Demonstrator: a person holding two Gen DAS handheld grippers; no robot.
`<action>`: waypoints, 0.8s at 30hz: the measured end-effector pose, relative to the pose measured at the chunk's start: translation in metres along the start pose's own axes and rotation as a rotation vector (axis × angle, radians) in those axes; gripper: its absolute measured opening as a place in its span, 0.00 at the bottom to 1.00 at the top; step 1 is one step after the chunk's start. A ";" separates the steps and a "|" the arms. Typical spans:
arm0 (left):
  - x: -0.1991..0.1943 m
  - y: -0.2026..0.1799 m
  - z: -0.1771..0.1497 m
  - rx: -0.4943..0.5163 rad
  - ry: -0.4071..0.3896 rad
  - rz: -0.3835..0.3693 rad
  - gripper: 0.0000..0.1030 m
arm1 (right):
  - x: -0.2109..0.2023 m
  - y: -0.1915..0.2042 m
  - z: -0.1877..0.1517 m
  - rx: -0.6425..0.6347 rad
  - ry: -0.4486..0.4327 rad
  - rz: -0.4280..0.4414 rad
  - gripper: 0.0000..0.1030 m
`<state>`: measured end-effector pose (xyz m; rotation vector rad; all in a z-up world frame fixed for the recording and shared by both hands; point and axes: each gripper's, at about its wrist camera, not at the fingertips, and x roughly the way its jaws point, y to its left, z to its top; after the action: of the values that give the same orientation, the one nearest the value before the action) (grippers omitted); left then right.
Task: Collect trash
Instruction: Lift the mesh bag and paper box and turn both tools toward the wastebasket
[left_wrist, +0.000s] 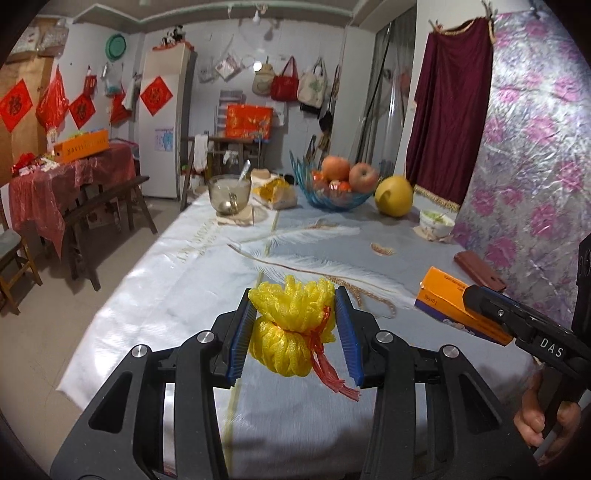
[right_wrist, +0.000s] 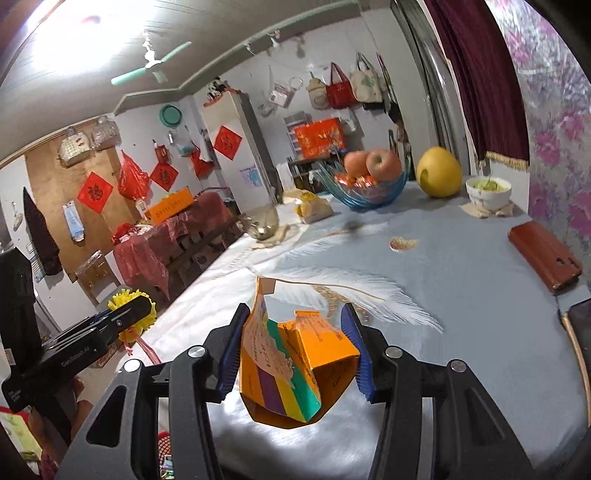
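Observation:
My left gripper (left_wrist: 294, 328) is shut on a yellow foam fruit net (left_wrist: 291, 325) tied with a red strip, held above the near part of the table (left_wrist: 177, 258). My right gripper (right_wrist: 295, 350) is shut on a crumpled orange carton (right_wrist: 295, 365) with coloured stripes, also held above the table. In the left wrist view the carton (left_wrist: 447, 299) and the right gripper (left_wrist: 491, 310) show at the right. In the right wrist view the yellow net (right_wrist: 129, 297) and the left gripper (right_wrist: 122, 317) show at the left, beyond the table edge.
At the far end of the table stand a blue glass fruit bowl (left_wrist: 332, 192) with apples, a pomelo (left_wrist: 393, 195), a glass mug (left_wrist: 229, 194), a bag of bread (left_wrist: 275, 194) and a white bowl (left_wrist: 436, 221). A brown case (right_wrist: 543, 258) lies at the right. A floral curtain (left_wrist: 535, 166) hangs on the right.

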<state>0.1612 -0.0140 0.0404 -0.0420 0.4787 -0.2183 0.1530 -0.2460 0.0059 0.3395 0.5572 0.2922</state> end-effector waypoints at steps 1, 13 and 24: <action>-0.008 0.001 -0.001 -0.001 -0.011 0.001 0.42 | -0.006 0.004 0.000 -0.006 -0.007 0.005 0.49; -0.122 0.044 -0.021 -0.036 -0.163 0.070 0.43 | -0.068 0.102 -0.012 -0.154 -0.051 0.124 0.50; -0.184 0.118 -0.057 -0.091 -0.199 0.188 0.43 | -0.067 0.210 -0.035 -0.316 0.019 0.240 0.50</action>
<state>-0.0007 0.1416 0.0626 -0.1061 0.2920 -0.0070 0.0418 -0.0725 0.0909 0.0964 0.4801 0.6081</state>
